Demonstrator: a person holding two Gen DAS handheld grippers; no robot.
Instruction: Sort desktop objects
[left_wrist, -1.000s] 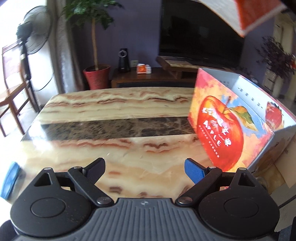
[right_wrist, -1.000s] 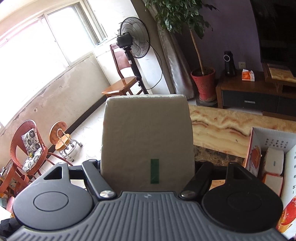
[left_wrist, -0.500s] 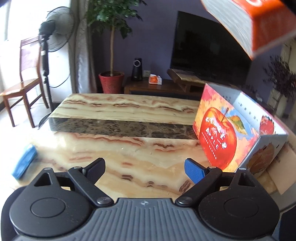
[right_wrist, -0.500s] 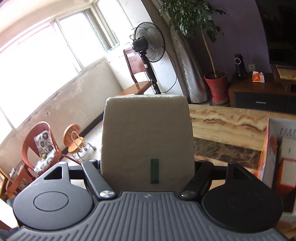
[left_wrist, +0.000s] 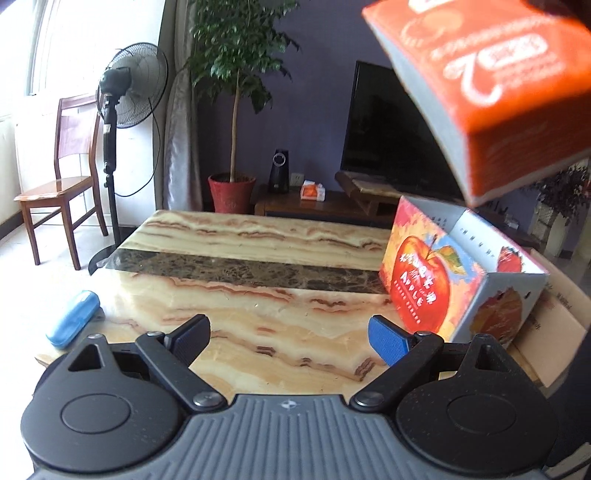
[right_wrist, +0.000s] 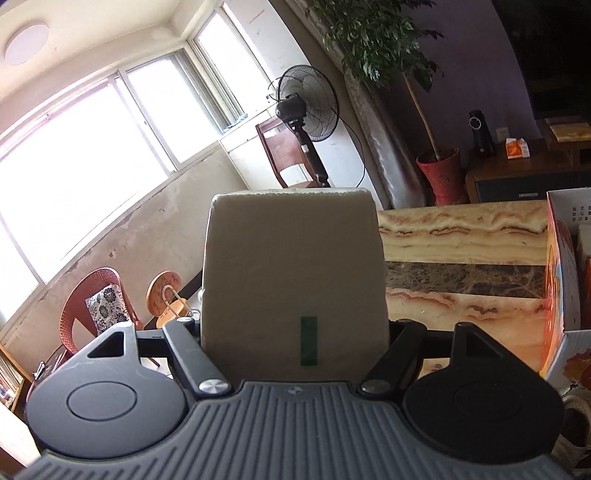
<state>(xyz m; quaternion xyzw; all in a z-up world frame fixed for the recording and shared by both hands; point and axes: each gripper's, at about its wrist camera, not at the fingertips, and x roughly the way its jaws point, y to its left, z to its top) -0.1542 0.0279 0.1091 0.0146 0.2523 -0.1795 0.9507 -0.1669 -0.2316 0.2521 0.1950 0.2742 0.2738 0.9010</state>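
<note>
A: What is the biggest thing in front of you?

B: The marble table (left_wrist: 236, 295), cream with a dark band across its middle. In your left wrist view, the apple carton (left_wrist: 458, 280) stands open-topped at the table's right edge, near the front.

A: And what are you carrying?

B: A thick book (right_wrist: 295, 291), held up in the air. Your right gripper (right_wrist: 295, 332) is clamped on it, one finger against each side, with the pale page block facing the camera and a green strip low on it. In the left wrist view the same book shows its orange cover in the upper right corner, above the carton and well clear of the table.

A: Can you see into the carton?

B: Only a sliver at the right edge of the right wrist view: something pale is inside, but I cannot tell what.

A: What about your other hand?

B: Your left gripper (left_wrist: 290, 334) hangs over the table's near edge with its jaws wide apart and nothing between them.

A: Anything smaller left on the table?

B: A blue case (left_wrist: 72, 318) lies at the near left corner, well apart from the carton.
</note>
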